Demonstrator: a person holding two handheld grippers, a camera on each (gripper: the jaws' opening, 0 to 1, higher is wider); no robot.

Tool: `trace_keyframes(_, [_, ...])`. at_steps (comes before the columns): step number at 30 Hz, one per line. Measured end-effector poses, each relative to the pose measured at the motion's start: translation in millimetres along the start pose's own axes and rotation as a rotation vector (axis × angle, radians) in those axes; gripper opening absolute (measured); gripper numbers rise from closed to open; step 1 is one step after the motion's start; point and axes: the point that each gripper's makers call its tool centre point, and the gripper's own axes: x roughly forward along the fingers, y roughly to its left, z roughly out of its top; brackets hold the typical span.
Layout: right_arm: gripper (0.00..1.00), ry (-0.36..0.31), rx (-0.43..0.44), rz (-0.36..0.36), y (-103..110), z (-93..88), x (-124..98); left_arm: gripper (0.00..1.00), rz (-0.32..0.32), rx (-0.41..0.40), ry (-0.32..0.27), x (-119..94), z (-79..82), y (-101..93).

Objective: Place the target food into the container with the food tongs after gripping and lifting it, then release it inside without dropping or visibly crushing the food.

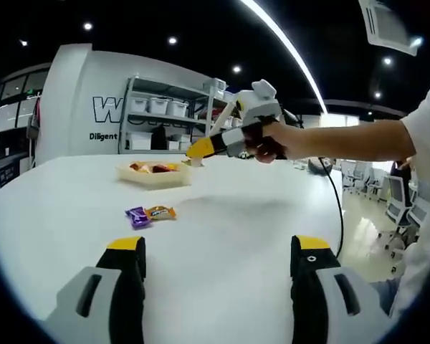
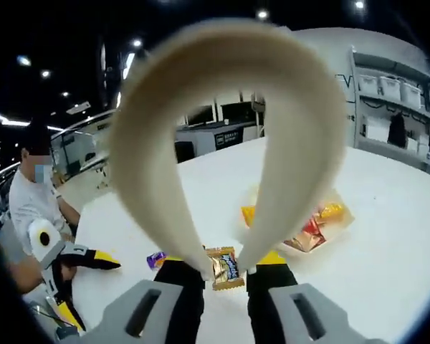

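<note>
While white table point(image 1: 236, 215) spans shelved room, left gripper point(image 1: 218, 276) spread, right gripper point(image 2: 222, 276) pinching tongs point(image 2: 226, 107).

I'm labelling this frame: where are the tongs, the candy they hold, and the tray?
tongs point(image 2: 301, 136): right gripper view, right arm of the loop.
candy point(image 2: 224, 268): right gripper view, middle of the wrapper.
tray point(image 1: 155, 177): left gripper view, near rim.

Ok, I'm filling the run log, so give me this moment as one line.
phase: carry | right gripper: shut on tongs | tongs: gripping candy, lifted | tray: holds sweets | left gripper: open, idle | table: two candies left
</note>
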Motion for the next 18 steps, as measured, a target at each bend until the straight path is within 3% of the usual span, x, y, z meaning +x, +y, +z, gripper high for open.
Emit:
trace_keyframes(1, [0.15,-0.018,0.053,-0.011,-5.2,3.1,1.3,0.82,0.001,-0.001,0.000,-0.2,0.0,0.4])
trace_keyframes(11, [0.16,-0.031,0.048,-0.100,-42.4,8.5,26.6,0.86,0.010,-0.009,-0.011,-0.5,2.2,1.5])
trace_keyframes(18, [0.15,-0.040,0.071,-0.123,-59.5,14.6,39.8,0.88,0.015,-0.004,-0.016,-0.5,3.2,1.6])
